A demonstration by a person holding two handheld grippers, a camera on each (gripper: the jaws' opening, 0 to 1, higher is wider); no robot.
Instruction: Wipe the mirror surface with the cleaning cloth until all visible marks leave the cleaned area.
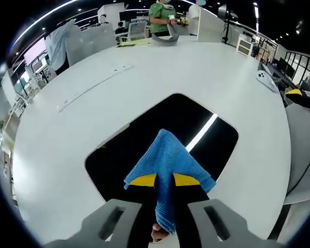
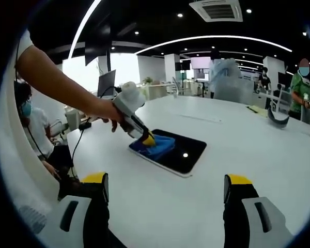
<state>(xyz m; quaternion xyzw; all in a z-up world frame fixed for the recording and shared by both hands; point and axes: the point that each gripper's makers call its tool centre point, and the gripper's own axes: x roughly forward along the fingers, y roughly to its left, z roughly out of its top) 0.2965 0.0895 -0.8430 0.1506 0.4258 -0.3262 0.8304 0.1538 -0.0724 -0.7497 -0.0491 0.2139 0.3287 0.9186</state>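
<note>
A dark rectangular mirror point(image 1: 144, 150) point(image 2: 183, 152) lies flat on the white table point(image 1: 160, 72) point(image 2: 237, 150), reflecting ceiling lights. My left gripper point(image 1: 165, 180) is shut on a blue cleaning cloth point(image 1: 168, 165), holding it over the mirror's near part. In the right gripper view that left gripper point(image 2: 146, 138), held by a person's hand, presses the blue cloth point(image 2: 155, 147) onto the mirror's left end. My right gripper point(image 2: 165, 188) stands open above bare table, nearer than the mirror, with nothing between its yellow-tipped fingers.
A long flat white strip point(image 1: 93, 85) lies on the table beyond the mirror. A person in green point(image 1: 163, 15) stands at the far end by a grey curved object point(image 1: 168, 36). Another person point(image 2: 33, 132) sits left of the table; cables point(image 2: 80, 134) hang there.
</note>
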